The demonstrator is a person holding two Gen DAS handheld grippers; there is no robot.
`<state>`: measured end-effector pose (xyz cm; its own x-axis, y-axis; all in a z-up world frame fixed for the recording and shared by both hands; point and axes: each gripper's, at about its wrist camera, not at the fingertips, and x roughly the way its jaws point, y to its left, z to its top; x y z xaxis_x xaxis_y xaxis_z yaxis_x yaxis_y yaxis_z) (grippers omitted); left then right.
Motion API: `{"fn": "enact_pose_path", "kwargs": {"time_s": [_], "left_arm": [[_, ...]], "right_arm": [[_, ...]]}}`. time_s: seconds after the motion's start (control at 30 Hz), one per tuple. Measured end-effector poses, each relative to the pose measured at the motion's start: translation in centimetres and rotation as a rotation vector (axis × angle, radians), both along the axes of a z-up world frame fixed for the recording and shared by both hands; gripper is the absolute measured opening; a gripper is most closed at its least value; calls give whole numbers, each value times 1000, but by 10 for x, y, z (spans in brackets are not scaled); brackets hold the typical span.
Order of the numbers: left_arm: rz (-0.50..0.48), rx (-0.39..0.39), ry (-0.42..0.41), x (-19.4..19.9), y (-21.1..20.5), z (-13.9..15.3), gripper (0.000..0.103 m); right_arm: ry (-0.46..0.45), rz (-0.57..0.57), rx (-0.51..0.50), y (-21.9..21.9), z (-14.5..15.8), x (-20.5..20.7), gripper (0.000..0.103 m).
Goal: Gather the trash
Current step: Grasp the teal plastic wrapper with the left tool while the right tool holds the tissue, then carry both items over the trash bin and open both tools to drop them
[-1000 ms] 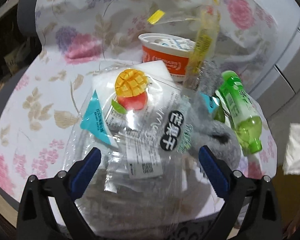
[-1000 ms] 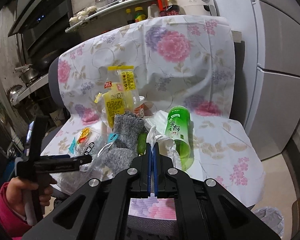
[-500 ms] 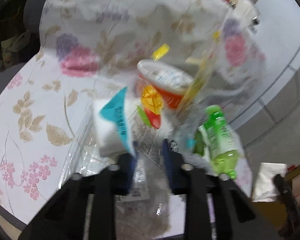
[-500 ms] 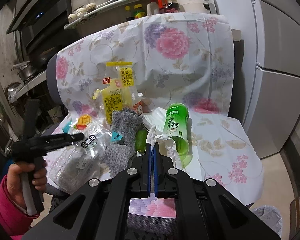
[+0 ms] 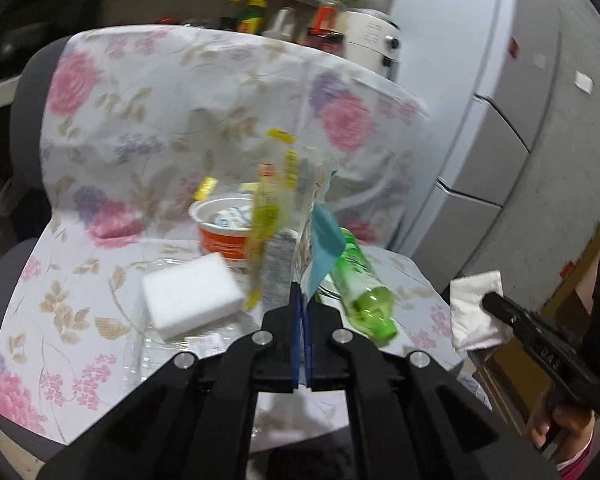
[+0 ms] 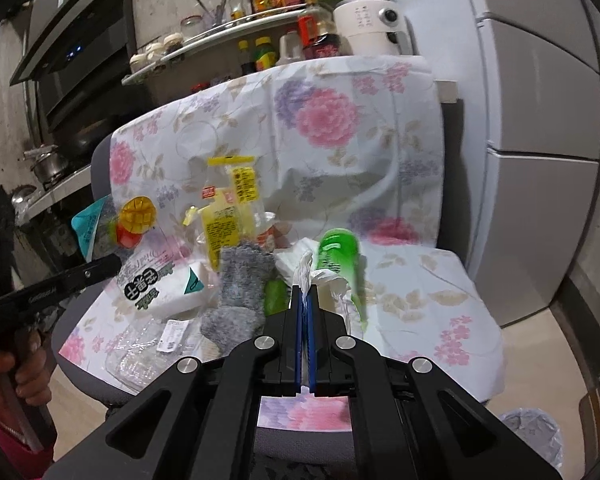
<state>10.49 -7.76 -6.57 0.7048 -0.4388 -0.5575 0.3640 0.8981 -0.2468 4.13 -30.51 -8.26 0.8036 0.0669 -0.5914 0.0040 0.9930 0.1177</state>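
Kitchen setting: a chair draped in a flowered cloth (image 6: 380,168) stands before a shelf of bottles (image 6: 260,36) and a grey cabinet, and its seat carries the litter. The left gripper (image 5: 301,312) is clamped on the lower edge of a clear mango snack bag (image 6: 140,248), which hangs lifted clear of the seat at the scene's left; its print and teal corner show best in the right wrist view. The right gripper (image 6: 305,308) is closed on a crumpled white tissue (image 6: 312,276) and is held to the right of the chair. On the seat lie a white sponge block (image 5: 190,296), an orange-banded cup (image 5: 224,228), a yellow wrapper (image 6: 228,216) standing upright, a grey sock (image 6: 240,288), a green bottle (image 6: 340,264) lying on its side, and a flat clear wrapper (image 6: 148,348) at the near edge. Judgement: the collecting step is under way with both tools loaded, and most pieces are uncollected. A lined bin (image 6: 532,448) sits on the floor at near right; the next move likely calls for carrying both loads over it and opening the jaws, taking care that the limp bag does not snag the upright wrapper.
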Motion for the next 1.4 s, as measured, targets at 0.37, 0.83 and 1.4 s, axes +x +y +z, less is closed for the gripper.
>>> {"fn": "enact_pose_path", "kwargs": {"time_s": [0.37,0.83,1.4], "left_arm": [[-257,60,-13,-34,-112,-30,0],[-705,15,20,-99,-283,-96,0],[-814,78,197,-102,-346,-144,43]], "right_arm": [[22,-209,-53,-75,-11,-60,2],[119,-555,-73,-189,-67,-169,2],[281,-653,121,-246,-154,-180,35]]}}
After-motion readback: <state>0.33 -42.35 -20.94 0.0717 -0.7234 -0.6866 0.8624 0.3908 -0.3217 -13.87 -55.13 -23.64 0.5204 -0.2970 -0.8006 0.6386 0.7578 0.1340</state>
